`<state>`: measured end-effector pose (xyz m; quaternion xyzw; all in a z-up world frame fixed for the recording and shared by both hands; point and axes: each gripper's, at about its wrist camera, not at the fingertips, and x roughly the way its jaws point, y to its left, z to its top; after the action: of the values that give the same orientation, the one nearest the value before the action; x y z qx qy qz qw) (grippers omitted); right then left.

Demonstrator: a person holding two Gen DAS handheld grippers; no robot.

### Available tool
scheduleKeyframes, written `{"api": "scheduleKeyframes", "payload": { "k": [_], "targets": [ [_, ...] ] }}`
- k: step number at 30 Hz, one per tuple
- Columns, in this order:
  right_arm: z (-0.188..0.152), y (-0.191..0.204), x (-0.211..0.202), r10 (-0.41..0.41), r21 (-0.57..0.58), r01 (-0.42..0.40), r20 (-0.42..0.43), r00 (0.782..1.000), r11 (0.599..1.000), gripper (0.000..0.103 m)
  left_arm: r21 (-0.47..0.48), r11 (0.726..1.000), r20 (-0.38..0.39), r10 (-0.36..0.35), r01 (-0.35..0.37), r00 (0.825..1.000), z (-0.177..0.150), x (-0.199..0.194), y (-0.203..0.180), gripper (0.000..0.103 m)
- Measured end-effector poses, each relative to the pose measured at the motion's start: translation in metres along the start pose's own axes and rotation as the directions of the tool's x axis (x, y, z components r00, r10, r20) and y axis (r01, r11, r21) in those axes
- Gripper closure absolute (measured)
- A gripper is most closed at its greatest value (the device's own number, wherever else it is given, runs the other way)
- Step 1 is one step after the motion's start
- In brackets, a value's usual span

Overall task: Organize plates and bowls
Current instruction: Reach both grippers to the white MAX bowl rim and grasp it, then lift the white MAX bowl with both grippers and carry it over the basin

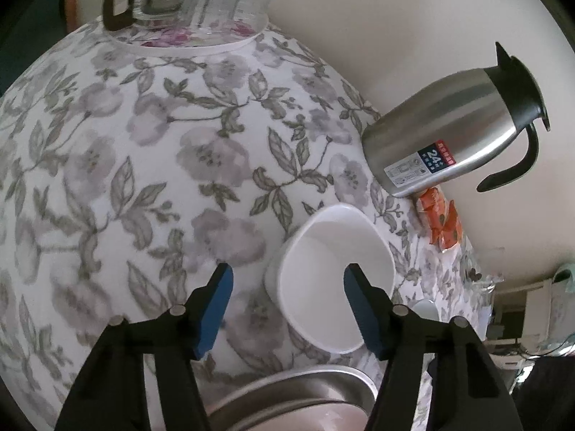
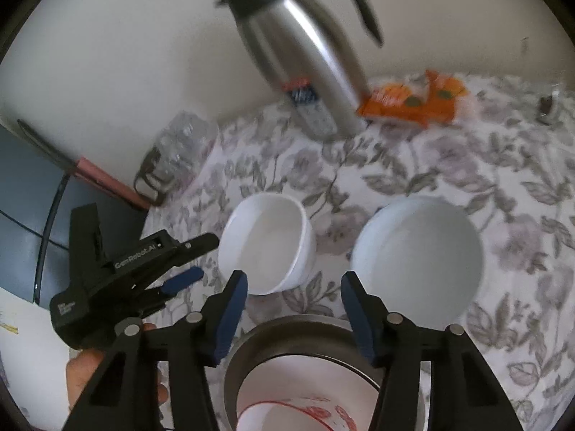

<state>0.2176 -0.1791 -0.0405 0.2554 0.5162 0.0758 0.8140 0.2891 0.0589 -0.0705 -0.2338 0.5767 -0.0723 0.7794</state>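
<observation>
The left tool [image 1: 287, 276] is hanging half open over the flowered desk [image 1: 151, 151], holding nothing; the small white bowl [image 1: 334, 276] is sitting just ahead, its near rim between the blue pads without touching them. The right tool [image 2: 294, 283] is also standing partly open and empty. Below it a metal bowl [image 2: 251, 352] is holding a red-patterned dish [image 2: 309, 395]. A larger white bowl [image 2: 417, 258] is lying ahead to its right, a steel jug [image 2: 305, 54] farther ahead.

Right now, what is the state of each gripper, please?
Left gripper: open, holds nothing; the rim of a white bowl lies between its fingers, untouched.
Right gripper: open, holds nothing, above the metal bowl.
</observation>
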Motion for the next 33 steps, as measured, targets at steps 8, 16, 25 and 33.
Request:
{"api": "scheduleKeyframes", "payload": {
  "k": [8, 16, 25, 33],
  "targets": [
    [0.021, 0.0, 0.051, -0.013, 0.004, 0.014, -0.148, 0.989, 1.0, 0.063, -0.014, 1.0, -0.038, -0.017, 0.016, 0.999, 0.009, 0.019, 0.012, 0.051],
    [0.029, 0.0, 0.078, -0.089, -0.026, 0.086, -0.19, 0.978, 0.996, 0.071, 0.021, 0.999, -0.029, -0.046, 0.046, 0.999, 0.012, 0.029, 0.006, 0.063],
    [0.032, 0.004, 0.098, -0.116, -0.052, 0.107, -0.215, 0.97, 0.993, 0.084, 0.069, 0.997, -0.03, -0.041, 0.042, 0.999, 0.011, 0.042, -0.002, 0.079],
    [0.032, 0.012, 0.097, -0.152, -0.111, 0.132, -0.191, 0.97, 0.985, 0.085, 0.125, 0.992, -0.011, 0.019, -0.017, 1.0, 0.009, 0.041, -0.008, 0.084]
  ]
}}
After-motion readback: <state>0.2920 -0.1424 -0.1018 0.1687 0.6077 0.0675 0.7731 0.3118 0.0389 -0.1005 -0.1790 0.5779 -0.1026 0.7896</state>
